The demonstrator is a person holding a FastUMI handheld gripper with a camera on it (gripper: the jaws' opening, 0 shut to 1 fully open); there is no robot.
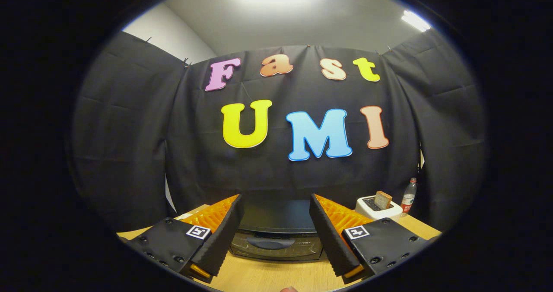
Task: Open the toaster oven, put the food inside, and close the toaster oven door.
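Surface: a light wooden table (276,277), its bare top showing between the two fingers.
Centre: a black toaster oven (276,231) sits on the table, door closed, handle facing the fingers, just beyond them.
Right side: a white pop-up toaster (378,209) stands on the table, a slice of brown bread (382,199) upright in its slot.
Far right: a clear bottle (408,197) with a red cap, upright, just beside the white toaster.
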